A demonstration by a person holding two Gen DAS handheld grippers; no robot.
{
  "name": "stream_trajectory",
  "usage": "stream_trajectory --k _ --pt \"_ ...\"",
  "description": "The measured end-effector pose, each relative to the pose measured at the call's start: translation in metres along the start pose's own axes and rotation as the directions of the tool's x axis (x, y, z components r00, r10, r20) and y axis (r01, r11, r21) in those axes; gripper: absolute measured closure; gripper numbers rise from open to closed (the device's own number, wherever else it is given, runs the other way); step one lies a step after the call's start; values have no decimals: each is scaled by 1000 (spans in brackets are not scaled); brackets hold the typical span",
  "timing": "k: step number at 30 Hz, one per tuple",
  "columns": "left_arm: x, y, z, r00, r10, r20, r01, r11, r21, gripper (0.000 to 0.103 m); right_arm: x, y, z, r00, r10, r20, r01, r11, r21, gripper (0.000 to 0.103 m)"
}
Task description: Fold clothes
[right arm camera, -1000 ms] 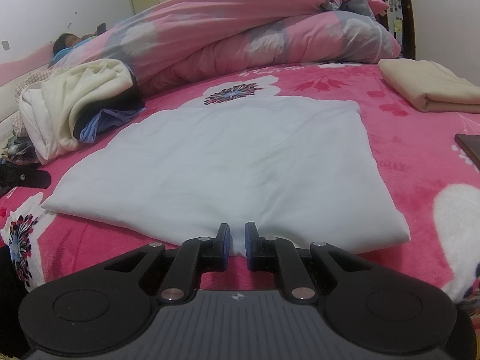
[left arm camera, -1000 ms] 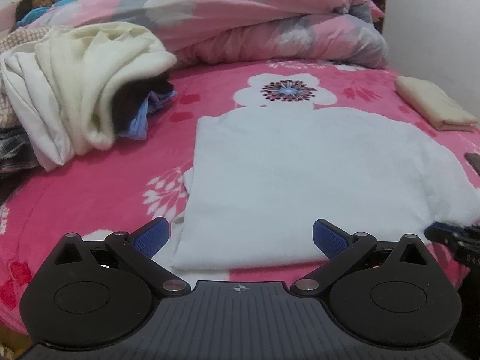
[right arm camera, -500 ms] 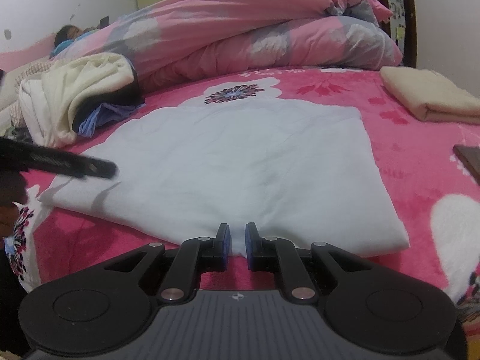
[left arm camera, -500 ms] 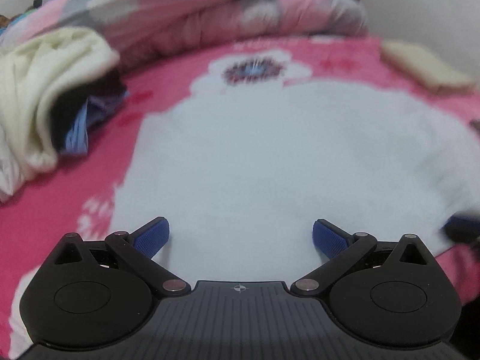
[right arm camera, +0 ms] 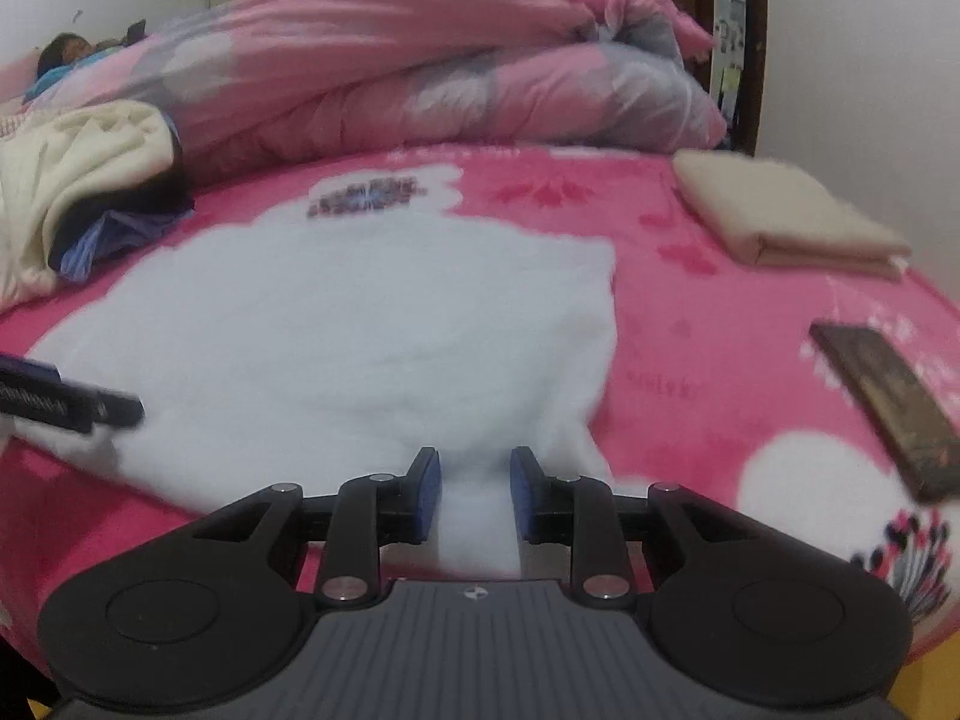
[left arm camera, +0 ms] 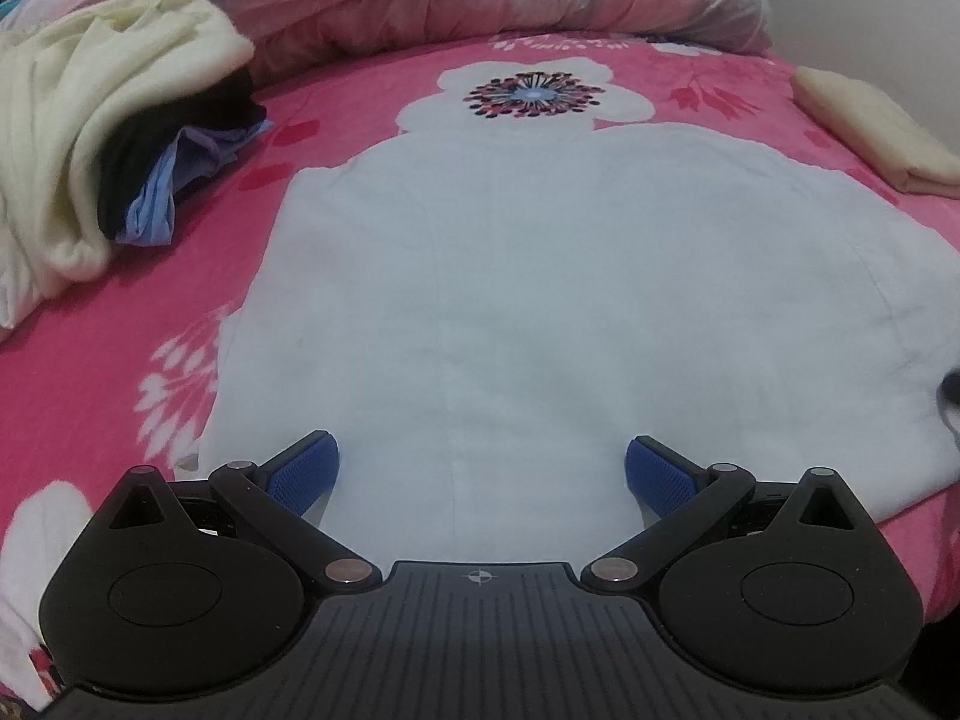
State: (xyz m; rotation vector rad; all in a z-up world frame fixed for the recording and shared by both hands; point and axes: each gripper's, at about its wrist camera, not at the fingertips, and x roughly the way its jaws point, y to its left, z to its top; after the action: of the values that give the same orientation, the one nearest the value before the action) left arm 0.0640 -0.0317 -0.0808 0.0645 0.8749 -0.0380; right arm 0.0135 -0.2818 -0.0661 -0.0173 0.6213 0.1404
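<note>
While the left claw (left arm camera: 482, 468) hangs spread wide above the white garment (left arm camera: 540, 300), the right claw (right arm camera: 474, 489) has just been opening, cloth between its parted pads.

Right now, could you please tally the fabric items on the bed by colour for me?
White: 1, the flat white garment
Cream: 2, the folded cream cloth and the crumpled cream garment
Blue: 1, the blue garment under it
Pink: 1, the pink quilt
Total: 5
</note>
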Motion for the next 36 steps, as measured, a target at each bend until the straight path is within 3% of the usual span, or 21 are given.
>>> stream_trajectory --k 6,12,23,30,36 --pt "1 2 2 1000 -7 -13 7 1000 -3 0 0 5 18 998 3 58 -1 1000 -29 70" --pt "2 2 1 1000 -8 -13 8 1000 -4 0 29 -5 7 1000 -25 -18 24 1000 -19 69" --pt "2 0 2 1000 -7 -20 7 1000 -8 0 15 -14 34 998 49 46 -51 997 53 69" --pt "2 2 2 1000 -9 -22 9 1000 -6 0 30 -4 46 995 94 40 -96 993 62 68" --pt "3 1 2 1000 -9 -20 9 1000 -2 0 52 3 52 995 96 23 -97 994 50 61"
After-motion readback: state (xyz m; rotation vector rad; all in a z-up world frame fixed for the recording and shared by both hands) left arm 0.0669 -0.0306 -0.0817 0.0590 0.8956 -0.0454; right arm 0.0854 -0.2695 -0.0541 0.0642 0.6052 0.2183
